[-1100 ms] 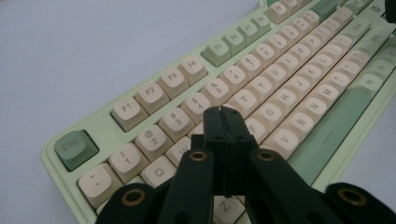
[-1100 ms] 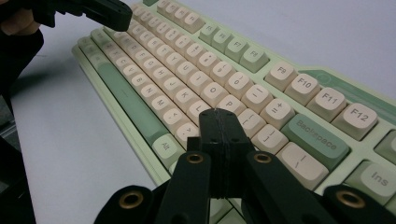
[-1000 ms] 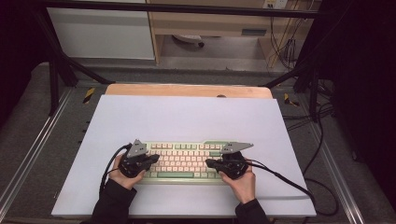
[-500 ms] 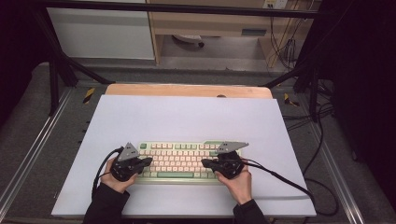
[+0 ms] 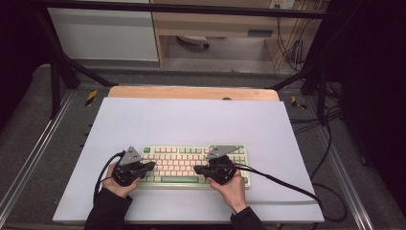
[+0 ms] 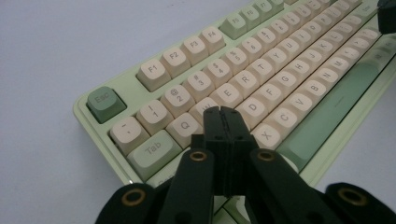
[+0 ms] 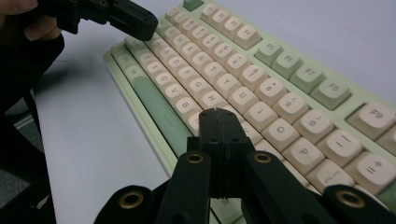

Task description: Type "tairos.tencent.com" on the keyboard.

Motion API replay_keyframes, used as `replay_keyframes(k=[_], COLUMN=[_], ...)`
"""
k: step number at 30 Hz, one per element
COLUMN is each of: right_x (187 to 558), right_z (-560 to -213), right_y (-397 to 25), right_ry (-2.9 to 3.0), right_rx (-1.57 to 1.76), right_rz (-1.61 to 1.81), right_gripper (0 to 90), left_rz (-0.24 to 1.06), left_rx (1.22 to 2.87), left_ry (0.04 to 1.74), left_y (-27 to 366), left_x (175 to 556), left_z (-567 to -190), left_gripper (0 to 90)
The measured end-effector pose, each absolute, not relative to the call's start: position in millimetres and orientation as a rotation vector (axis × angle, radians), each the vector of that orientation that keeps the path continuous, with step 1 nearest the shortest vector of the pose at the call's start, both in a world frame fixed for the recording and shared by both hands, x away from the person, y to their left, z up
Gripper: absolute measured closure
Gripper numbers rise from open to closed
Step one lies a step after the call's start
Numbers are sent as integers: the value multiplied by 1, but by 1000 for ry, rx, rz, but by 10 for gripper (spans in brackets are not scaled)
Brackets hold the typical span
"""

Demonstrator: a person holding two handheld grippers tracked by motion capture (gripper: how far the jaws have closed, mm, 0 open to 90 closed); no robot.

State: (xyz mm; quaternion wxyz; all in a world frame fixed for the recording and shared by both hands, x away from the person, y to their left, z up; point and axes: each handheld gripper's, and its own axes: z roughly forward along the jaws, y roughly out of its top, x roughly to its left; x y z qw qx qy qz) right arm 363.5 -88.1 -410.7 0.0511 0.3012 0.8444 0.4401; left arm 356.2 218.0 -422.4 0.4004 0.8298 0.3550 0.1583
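Note:
A pale green keyboard (image 5: 184,163) with cream keys lies flat on the white mat, near its front edge. My left gripper (image 5: 152,166) is shut with nothing between its jaws, and its tip (image 6: 227,112) hovers over the W and S keys at the keyboard (image 6: 289,74)'s left end. My right gripper (image 5: 196,169) is also shut and empty, its tip (image 7: 219,114) above the letter keys right of the keyboard (image 7: 219,60)'s middle. The two tips point toward each other. The left gripper (image 7: 135,21) shows farther off in the right gripper view.
The white mat (image 5: 191,124) covers a wooden table (image 5: 191,92), with bare mat behind and beside the keyboard. Black cables (image 5: 287,184) trail from the right gripper across the mat's right front. Metal frame rails (image 5: 28,158) run along both sides.
My right gripper has moved left along the keyboard toward its middle. My left gripper shifted slightly left and closer to the front edge. The keyboard stays put.

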Motion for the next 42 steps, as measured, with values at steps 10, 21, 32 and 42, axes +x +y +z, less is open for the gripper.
replay_keyframes(k=[10,21,32,42], right_x=[367,371,371,370], right_z=[-420,-429,-434,-431], right_y=[-68,-61,-58,-59], right_ry=[2591,2600,2610,2606], right_rx=[918,933,926,918], right_rz=[1352,1344,1328,1327], right_gripper=[900,900,900,900], left_rz=[396,397,399,400], left_rx=[2097,2096,2096,2091], left_ry=[896,895,894,892], left_y=[218,218,218,218], left_x=[356,356,356,356], left_z=[-423,-423,-422,-421], left_gripper=[900,900,900,900])
